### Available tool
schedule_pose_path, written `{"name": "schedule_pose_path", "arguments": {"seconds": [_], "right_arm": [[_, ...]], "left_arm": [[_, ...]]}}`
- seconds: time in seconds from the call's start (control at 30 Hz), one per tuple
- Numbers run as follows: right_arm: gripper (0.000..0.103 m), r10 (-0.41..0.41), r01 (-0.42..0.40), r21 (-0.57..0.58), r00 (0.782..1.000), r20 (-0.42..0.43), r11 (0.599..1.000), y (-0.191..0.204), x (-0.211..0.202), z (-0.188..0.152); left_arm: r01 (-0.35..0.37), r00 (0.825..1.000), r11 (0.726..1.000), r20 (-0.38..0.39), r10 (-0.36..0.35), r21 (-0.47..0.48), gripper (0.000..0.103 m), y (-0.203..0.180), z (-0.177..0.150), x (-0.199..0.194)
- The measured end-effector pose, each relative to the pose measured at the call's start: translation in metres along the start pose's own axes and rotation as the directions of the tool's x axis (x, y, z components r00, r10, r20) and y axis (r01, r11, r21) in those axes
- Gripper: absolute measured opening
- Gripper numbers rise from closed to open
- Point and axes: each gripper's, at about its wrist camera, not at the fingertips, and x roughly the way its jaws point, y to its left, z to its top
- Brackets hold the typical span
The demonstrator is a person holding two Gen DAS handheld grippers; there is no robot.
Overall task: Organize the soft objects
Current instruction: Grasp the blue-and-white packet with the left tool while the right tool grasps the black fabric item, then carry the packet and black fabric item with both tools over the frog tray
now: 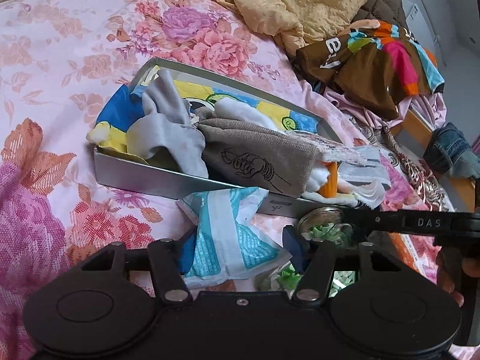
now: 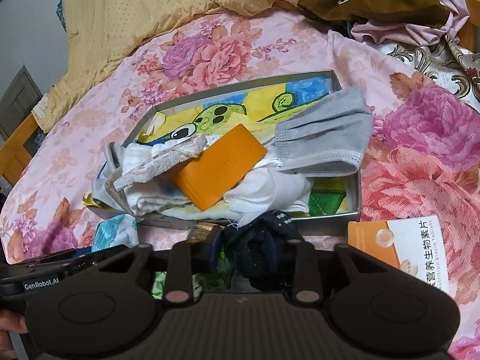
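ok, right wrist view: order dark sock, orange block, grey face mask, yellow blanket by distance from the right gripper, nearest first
1. Dark sock, pinched in the right gripper.
2. Orange block, in the metal tray, straight ahead.
3. Grey face mask, over the tray's right rim.
4. Yellow blanket, bunched at the far top.

Pink floral bedsheet (image 2: pixel 420 138), silver tin (image 1: pixel 144 180), orange block (image 2: pixel 219 168).

Home bedroom: bed (image 1: pixel 60 60) with pink floral sheet, yellow quilt (image 1: pixel 300 3) bunched at the far side, clothes (image 1: pixel 375 66) heaped at the bed edge, wooden bed frame (image 2: pixel 18 147) showing at the side.
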Motion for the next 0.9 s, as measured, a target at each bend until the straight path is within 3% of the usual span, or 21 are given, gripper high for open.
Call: {"name": "schedule_pose_path", "arguments": {"seconds": [0.1,0.3,0.6,0.9], "right_arm": [[0.019,0.013,-0.013,0.0,1.0,-0.005,1.0,0.001,0.0,0.0],[0.012,0.041,-0.041,0.0,0.999,-0.01,0.999,0.005,-0.003,0.0],[0.009,0.109,-0.109,-0.032,0.994,0.007,0.994,0.019,-0.018,0.003],[0.008,0.169,-0.169,-0.005,0.983,0.076,0.986,0.02,-0.039,0.009]], "left_arm": [[0.004,1.0,1.0,0.002,-0.004,0.0,0.06,-0.001,0.0,-0.001],[0.016,1.0,1.0,0.01,-0.016,0.004,0.059,-0.005,0.001,-0.004],[0.023,0.999,1.0,0.035,-0.023,0.006,0.059,-0.016,0.001,-0.014],[-0.043,0.996,0.999,0.084,0.04,0.026,0.059,-0.031,0.004,-0.033]]}}
